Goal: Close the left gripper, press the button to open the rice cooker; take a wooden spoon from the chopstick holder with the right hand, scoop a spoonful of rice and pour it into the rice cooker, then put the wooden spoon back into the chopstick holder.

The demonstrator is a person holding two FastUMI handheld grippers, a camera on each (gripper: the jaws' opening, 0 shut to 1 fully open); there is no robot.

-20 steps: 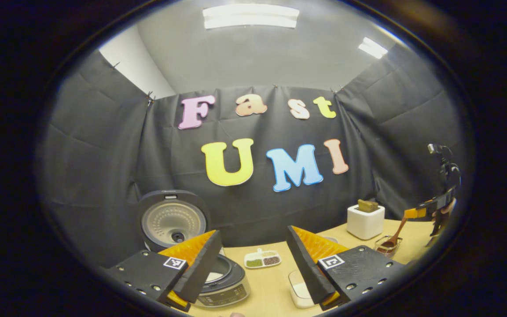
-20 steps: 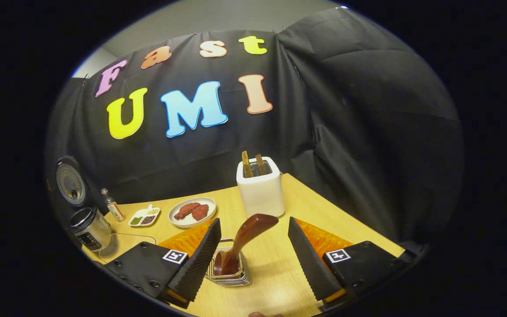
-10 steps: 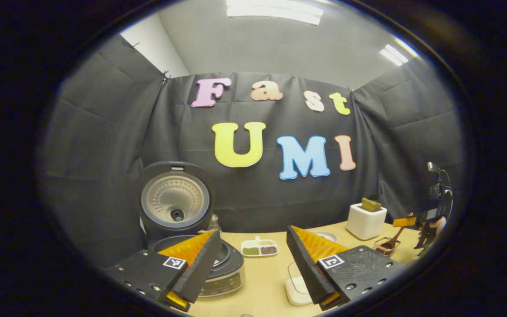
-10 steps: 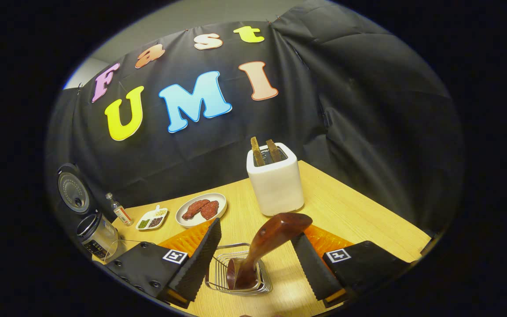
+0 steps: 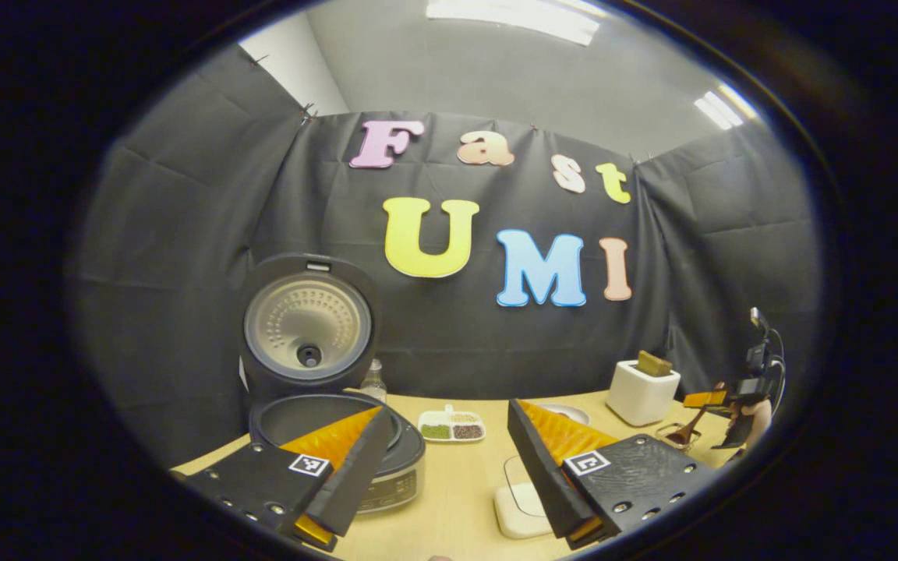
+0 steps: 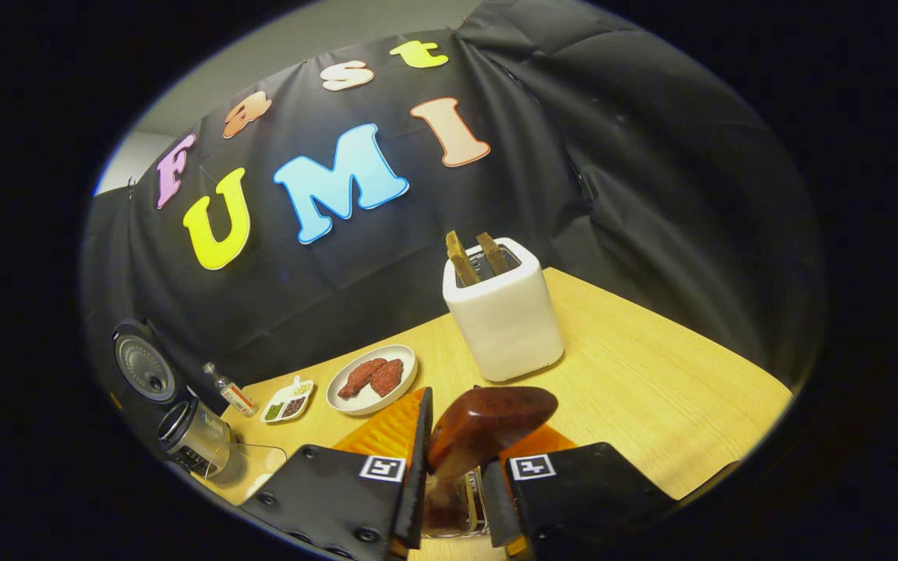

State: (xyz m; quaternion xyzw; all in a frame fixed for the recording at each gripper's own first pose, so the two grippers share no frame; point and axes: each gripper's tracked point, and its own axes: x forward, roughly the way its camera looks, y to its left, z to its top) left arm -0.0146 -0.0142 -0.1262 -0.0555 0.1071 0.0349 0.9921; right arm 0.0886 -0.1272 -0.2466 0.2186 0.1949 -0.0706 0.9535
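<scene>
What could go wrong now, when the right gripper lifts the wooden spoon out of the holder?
The right gripper grips the wooden spoon high on its handle, so the bowl may swing or slip. The spoon leans inside the light wire chopstick holder; a slanted pull might tip it. The toaster stands close behind.

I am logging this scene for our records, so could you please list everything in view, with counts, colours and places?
Rice cooker: one, dark, lid up, table's left end.
Small bottle: one, clear, beside the cooker.
Divided dish: one, white, holding green and dark grains, mid-table.
Plate: one, white, with two reddish pieces, left of the toaster.
Toaster: one, white, two brown slices standing in it.
Wooden spoon: one, reddish brown, standing in the chopstick holder.
Chopstick holder: one, wire, near table edge.
Container: one, white, before the left gripper.
Table: one, light wood.
Left gripper: open.
Right gripper: shut on the wooden spoon.
</scene>
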